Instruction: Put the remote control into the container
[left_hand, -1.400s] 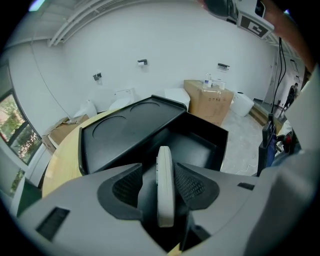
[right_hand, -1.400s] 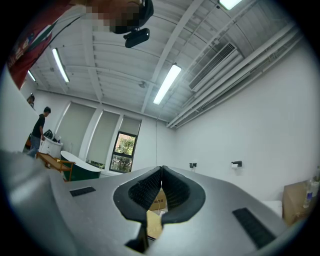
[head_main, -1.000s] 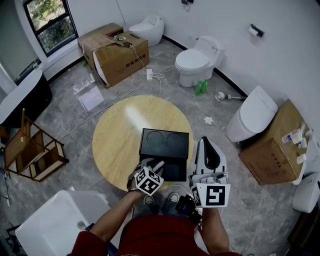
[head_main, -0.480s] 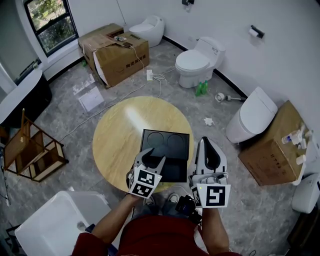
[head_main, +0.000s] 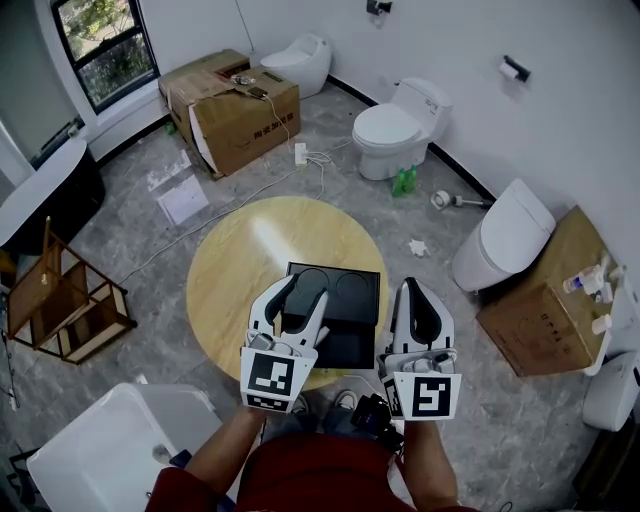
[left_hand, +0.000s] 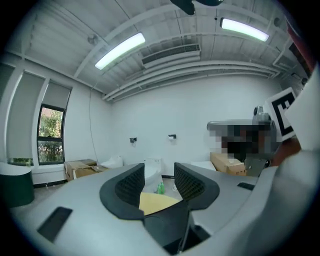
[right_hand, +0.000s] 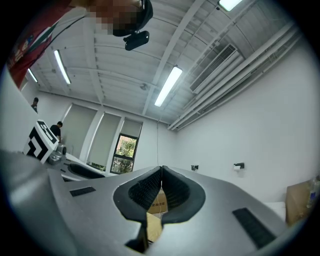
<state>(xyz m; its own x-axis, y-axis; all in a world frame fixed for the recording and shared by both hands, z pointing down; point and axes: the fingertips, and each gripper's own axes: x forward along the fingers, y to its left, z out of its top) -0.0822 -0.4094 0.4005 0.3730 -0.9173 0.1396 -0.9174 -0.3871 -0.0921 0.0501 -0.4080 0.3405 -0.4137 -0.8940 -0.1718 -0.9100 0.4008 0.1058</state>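
Note:
A black container (head_main: 350, 330) with two round recesses lies on the round wooden table (head_main: 235, 270), near its front edge. I cannot make out a remote control in any view. My left gripper (head_main: 303, 292) hovers over the container's left part, tilted up and open, with nothing between its fingers. In the left gripper view the left gripper (left_hand: 159, 172) shows a wide gap, with the table top (left_hand: 152, 202) seen through it. My right gripper (head_main: 414, 283) is raised just right of the container and off the table's edge. The right gripper view shows the right gripper (right_hand: 161, 172) shut on nothing.
Toilets (head_main: 395, 125) stand along the far and right walls. Cardboard boxes (head_main: 235, 105) sit at the back left, another (head_main: 540, 300) at the right. A white tub (head_main: 110, 450) is at the near left, beyond it a wooden frame (head_main: 65, 300). Cables (head_main: 300, 165) trail on the floor.
My left gripper has lifted from the container's near-left corner and tipped upward, its open jaws now showing above the container. The right gripper has stayed where it was.

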